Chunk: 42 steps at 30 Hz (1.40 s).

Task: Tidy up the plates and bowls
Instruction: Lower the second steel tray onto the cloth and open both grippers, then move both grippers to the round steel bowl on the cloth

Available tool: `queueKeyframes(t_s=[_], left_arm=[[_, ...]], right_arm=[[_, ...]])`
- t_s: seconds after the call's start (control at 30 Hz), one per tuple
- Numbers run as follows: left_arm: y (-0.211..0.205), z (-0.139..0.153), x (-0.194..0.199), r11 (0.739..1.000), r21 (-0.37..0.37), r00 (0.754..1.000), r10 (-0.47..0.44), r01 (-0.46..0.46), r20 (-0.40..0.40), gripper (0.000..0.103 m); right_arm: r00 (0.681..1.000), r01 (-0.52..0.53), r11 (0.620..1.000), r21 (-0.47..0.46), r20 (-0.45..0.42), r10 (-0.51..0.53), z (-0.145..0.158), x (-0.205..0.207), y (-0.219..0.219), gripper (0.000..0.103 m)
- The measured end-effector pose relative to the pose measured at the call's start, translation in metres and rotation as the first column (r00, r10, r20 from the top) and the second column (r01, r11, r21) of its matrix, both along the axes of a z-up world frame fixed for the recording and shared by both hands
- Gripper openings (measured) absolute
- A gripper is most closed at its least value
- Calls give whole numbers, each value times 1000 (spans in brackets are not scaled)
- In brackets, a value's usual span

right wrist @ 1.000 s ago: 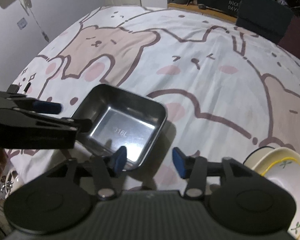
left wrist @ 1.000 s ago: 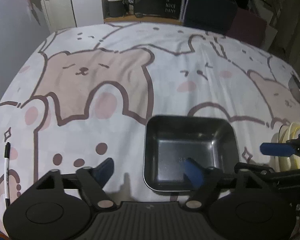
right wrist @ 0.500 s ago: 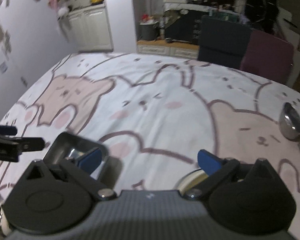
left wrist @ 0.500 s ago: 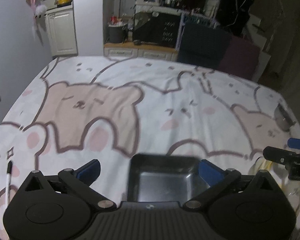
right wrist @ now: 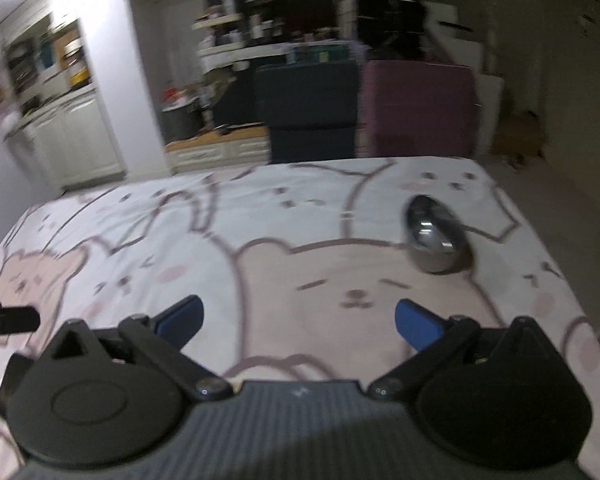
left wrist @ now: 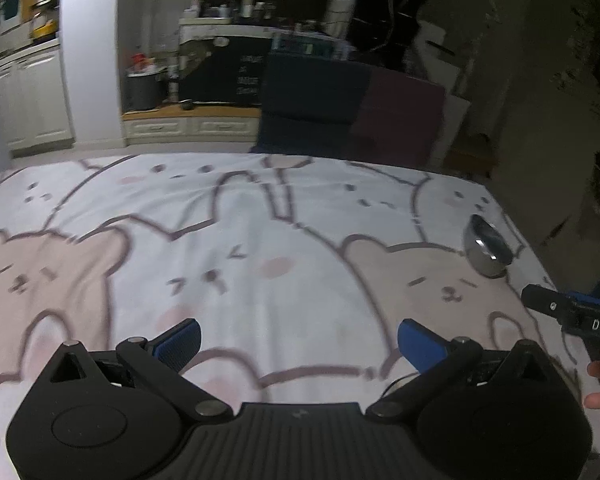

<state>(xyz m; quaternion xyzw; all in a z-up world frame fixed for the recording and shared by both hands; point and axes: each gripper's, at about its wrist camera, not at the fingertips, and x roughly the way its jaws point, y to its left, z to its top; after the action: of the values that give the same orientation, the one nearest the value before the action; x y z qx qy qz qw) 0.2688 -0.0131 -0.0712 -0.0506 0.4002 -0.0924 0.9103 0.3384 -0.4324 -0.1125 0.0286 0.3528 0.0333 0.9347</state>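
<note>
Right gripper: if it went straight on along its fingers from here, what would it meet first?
Most likely the bear-print cloth itself. The right gripper is open and empty, angled down at bare cloth. The steel bowl sits right of that line, so it would probably be missed, though depth is hard to judge.

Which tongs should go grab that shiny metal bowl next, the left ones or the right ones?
Probably the right tongs. The metal bowl lies at the far right of the bear cloth, nearer to them. The left tongs see the same bowl farther off, beyond the right ones. Both are wide open and empty.
</note>
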Motion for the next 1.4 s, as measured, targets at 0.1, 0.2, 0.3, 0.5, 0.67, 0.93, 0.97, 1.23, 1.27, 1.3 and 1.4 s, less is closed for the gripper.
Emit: queueKeyframes(t_s=[0.1,0.2,0.3,0.5,0.67,0.93,0.97,1.23,1.27,1.3,1.4], left_arm=[[-26,-3,16,999,5,999,-34,34,16,103],[-54,-7,30,996,-7,996,-84,84,19,103],[-82,-10,42,991,12,990,-137,137,40,103],[-137,-16,81,972,16,970,-237,236,61,103],[-185,-23,133,955,69,954,-294,289,67,103],[-250,-43,204,934,80,935,-352,348,42,103],[-257,-48,210,929,89,931,-364,360,32,103],[-298,-85,243,898,164,912,-408,408,-30,103],[-302,-87,246,898,173,913,-406,405,-30,103],[-304,-89,248,898,179,914,-404,403,-30,103],[-311,-93,253,892,200,912,-408,406,-34,103]], right_arm=[[997,76,997,33,3,-76,-2,8,-33,103],[991,135,989,64,-1,-136,-6,18,-63,103],[982,190,977,96,-21,-189,-14,29,-93,103],[948,318,943,99,-55,-314,-38,57,-136,103],[920,391,907,154,-74,-384,-56,81,-162,103],[848,530,807,263,-127,-515,-81,112,-192,103],[839,543,791,283,-138,-526,-84,115,-195,103],[846,534,802,267,-180,-502,-101,142,-193,103],[851,524,813,254,-186,-491,-101,143,-189,103],[855,516,823,238,-189,-482,-102,145,-187,103],[866,495,842,213,-197,-459,-106,149,-181,103]])
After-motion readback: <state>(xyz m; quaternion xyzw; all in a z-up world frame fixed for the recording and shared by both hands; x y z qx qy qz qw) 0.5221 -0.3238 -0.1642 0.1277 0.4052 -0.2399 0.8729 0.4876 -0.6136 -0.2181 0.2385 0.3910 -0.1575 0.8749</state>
